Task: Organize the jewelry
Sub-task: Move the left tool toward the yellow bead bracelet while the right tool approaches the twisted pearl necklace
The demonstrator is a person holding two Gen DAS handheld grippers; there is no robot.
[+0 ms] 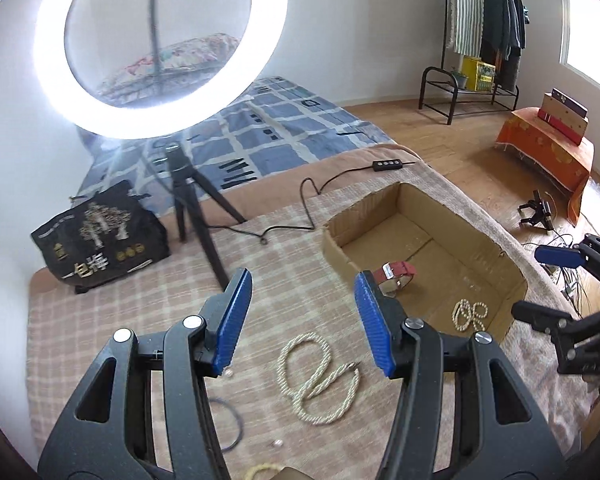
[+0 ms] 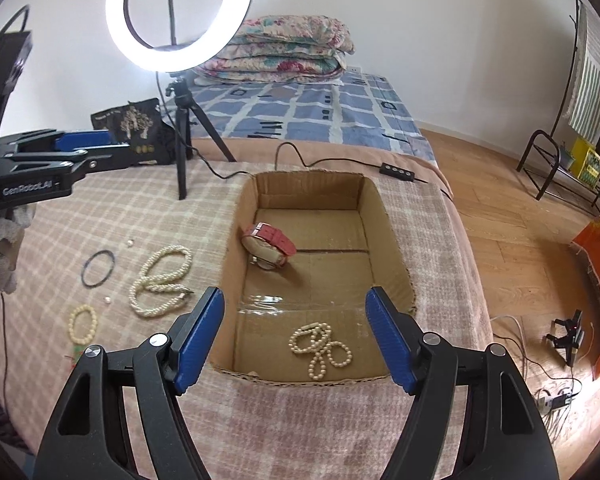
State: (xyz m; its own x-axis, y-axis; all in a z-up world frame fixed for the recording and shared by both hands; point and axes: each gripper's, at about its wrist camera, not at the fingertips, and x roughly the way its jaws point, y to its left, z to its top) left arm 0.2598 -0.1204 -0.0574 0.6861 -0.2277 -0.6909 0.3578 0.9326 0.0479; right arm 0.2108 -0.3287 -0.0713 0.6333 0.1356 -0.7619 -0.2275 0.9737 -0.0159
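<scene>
Left gripper (image 1: 302, 320) gaping, hovering over the twisted pearl necklace (image 1: 320, 376).
We're seeing it lying just near-side of the fingertips; right gripper (image 2: 294, 334), spread too, is facing the cardboard box (image 2: 384, 216).

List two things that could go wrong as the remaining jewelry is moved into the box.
1. The twisted pearl rope lies in loose loops; the open left gripper may catch one strand, letting it dangle and snag the cardboard box rim.
2. The tiny loose pearls on the blanket may roll away or be missed.
</scene>
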